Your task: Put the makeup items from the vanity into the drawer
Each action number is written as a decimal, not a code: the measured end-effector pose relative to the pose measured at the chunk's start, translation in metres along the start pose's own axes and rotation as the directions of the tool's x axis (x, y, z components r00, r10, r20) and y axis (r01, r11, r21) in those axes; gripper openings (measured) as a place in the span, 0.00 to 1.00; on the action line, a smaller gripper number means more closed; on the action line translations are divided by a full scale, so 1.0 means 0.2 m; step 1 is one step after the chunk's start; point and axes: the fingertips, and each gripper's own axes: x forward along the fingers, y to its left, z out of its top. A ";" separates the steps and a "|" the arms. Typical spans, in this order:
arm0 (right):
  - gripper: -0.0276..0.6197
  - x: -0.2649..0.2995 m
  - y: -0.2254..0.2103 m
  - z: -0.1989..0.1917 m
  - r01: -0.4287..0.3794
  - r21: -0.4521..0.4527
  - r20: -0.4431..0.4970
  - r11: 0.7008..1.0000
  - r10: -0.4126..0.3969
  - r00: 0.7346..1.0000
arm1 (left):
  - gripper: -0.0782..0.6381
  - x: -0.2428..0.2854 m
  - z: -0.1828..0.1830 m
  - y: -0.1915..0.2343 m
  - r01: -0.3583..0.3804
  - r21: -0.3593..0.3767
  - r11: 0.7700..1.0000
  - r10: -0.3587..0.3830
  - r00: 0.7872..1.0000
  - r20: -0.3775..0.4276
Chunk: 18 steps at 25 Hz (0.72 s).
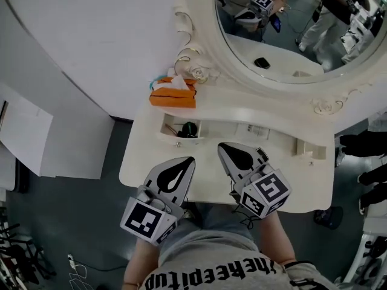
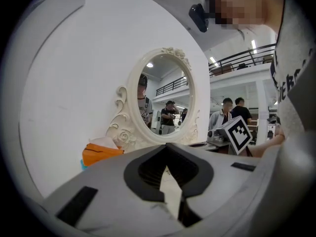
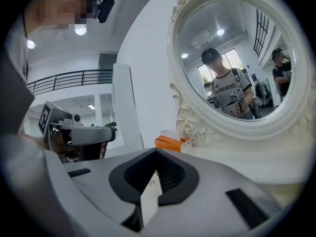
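Note:
A white vanity (image 1: 233,109) stands below me with a small drawer (image 1: 167,125) pulled open at its left front. Dark small items (image 1: 188,129) lie inside the drawer. In the mirror (image 1: 284,35) I see the reflection of a black compact-like item (image 1: 262,62) on the vanity top. My left gripper (image 1: 190,161) (image 2: 165,147) hovers over the vanity's front edge, just in front of the drawer, shut and empty. My right gripper (image 1: 220,145) (image 3: 157,151) is beside it to the right, also shut with nothing in it.
An orange tissue box (image 1: 172,95) (image 2: 98,154) (image 3: 170,142) sits at the back left of the top, by the carved mirror frame (image 1: 195,62). Further compartments (image 1: 308,148) show along the vanity's front right. A white wall is at the left; people stand in the room behind.

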 end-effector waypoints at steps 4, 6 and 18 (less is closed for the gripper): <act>0.06 -0.13 0.00 0.02 0.039 -0.002 0.021 0.999 -0.039 0.999 | 0.14 0.04 0.00 -0.11 0.062 0.012 0.998 -0.062 0.998 0.001; 0.06 -0.19 0.00 0.03 0.061 -0.002 0.033 0.998 -0.061 0.998 | 0.14 0.06 0.00 -0.16 0.093 0.013 0.996 -0.093 0.996 0.000; 0.06 -0.58 0.03 0.06 0.195 0.005 0.125 0.981 -0.194 0.973 | 0.14 0.11 0.01 -0.49 0.265 0.053 0.963 -0.266 0.964 0.001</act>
